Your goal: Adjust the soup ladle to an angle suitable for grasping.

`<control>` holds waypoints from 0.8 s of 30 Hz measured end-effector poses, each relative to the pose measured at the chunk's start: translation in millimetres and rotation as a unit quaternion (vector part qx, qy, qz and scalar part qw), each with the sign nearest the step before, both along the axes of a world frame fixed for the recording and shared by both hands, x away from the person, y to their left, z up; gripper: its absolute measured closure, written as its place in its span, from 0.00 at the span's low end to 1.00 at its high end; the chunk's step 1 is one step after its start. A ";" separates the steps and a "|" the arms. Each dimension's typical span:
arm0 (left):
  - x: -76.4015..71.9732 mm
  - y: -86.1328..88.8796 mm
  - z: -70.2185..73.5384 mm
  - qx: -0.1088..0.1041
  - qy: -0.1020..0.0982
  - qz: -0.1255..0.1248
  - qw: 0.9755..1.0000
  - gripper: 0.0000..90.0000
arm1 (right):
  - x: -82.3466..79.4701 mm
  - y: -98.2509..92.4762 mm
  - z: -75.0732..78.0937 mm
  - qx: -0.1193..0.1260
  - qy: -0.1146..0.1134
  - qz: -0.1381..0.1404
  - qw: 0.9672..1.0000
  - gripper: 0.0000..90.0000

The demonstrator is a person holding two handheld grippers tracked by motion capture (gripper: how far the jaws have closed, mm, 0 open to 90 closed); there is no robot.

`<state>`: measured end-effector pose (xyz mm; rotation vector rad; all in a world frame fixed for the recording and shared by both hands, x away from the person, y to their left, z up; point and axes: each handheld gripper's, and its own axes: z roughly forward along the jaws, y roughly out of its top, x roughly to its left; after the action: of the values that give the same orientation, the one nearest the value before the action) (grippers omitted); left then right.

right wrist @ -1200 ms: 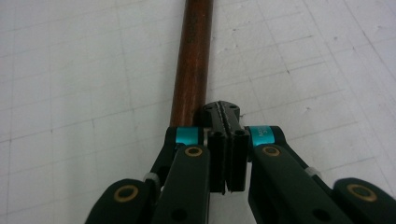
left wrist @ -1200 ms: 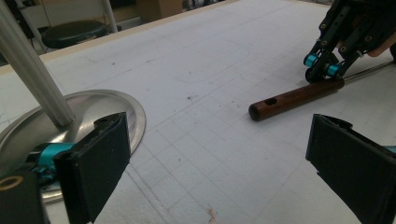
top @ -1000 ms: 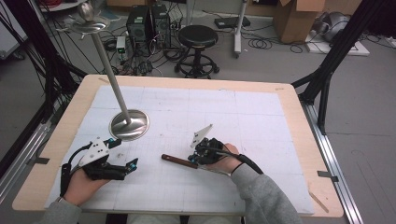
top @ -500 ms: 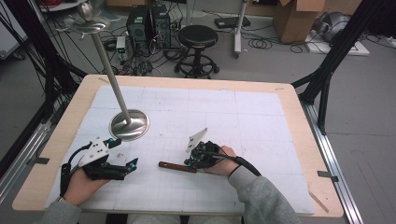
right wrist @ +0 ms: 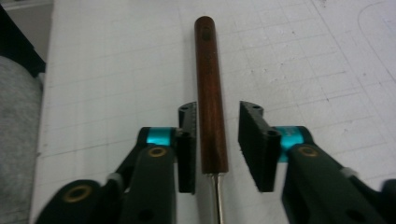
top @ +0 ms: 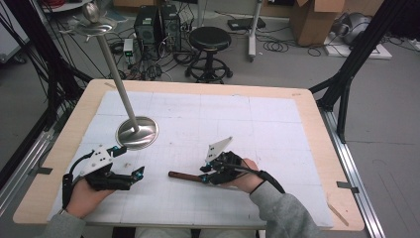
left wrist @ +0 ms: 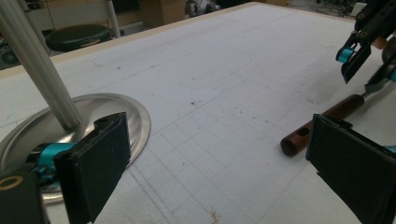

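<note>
High view – tool: a wooden-handled tool (top: 184,175) lies flat on the white mat (top: 277,129), handle pointing toward the person's left, its far end under the right gripper (top: 207,177).
High view – left gripper (top: 138,172): rests on the mat near the steel stand base (top: 137,132), likely waiting its turn.
High view – hidden: the tool's metal end is covered by the right hand.
Left gripper view – jaws: stand wide with nothing between them; the stand pole (left wrist: 39,70) is cut off at the top.
Right gripper view – jaws: have just been opening; the handle (right wrist: 210,88) lies between the pads, a gap on the right side, the left pad very close.
Right gripper view – hard to tell: the thin shaft (right wrist: 217,198) runs out at the bottom edge.
</note>
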<state>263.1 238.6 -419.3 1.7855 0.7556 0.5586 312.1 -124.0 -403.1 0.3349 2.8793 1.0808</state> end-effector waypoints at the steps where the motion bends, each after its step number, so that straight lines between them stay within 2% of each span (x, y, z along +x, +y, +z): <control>1: 0.0 -0.1 0.1 0.001 0.000 -0.001 1.000 0.08 | -1.8 -3.2 1.5 0.005 0.006 -0.003 1.000 0.69; 7: -0.1 0.3 0.8 -0.009 0.001 0.001 1.000 0.08 | -1.3 -16.3 3.8 0.008 0.037 -0.021 0.999 0.48; 11: 0.1 1.4 1.0 -0.012 0.001 0.003 1.000 0.08 | 0.1 -19.8 1.9 0.002 0.064 -0.027 0.998 0.39; 14: 0.7 0.2 0.6 -0.011 0.003 0.000 1.000 0.08 | -1.3 -21.7 3.6 0.007 0.062 -0.025 0.998 0.37; 16: 1.0 -0.5 0.4 -0.011 0.004 -0.001 1.000 0.08 | -3.0 -22.6 6.6 0.010 0.048 -0.027 0.998 0.28; 18: 1.1 -0.8 0.3 -0.012 0.004 -0.001 1.000 0.08 | -4.7 -23.6 8.6 0.012 0.044 -0.034 0.998 0.17; 19: 1.3 -0.7 0.4 -0.011 0.003 -0.001 1.000 0.08 | -5.2 -24.5 9.4 0.011 0.040 -0.040 0.998 0.15; 22: 1.7 -1.0 0.3 -0.010 0.004 -0.002 1.000 0.08 | -5.0 -26.7 10.3 0.001 0.031 -0.054 0.998 0.02; 24: 2.0 -1.6 -0.2 -0.008 0.006 -0.003 1.000 0.08 | -4.2 -28.0 11.6 -0.003 0.020 -0.056 0.998 0.02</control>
<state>265.1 237.0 -419.5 1.7780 0.7613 0.5373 308.0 -152.0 -391.5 0.5166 2.8586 1.0585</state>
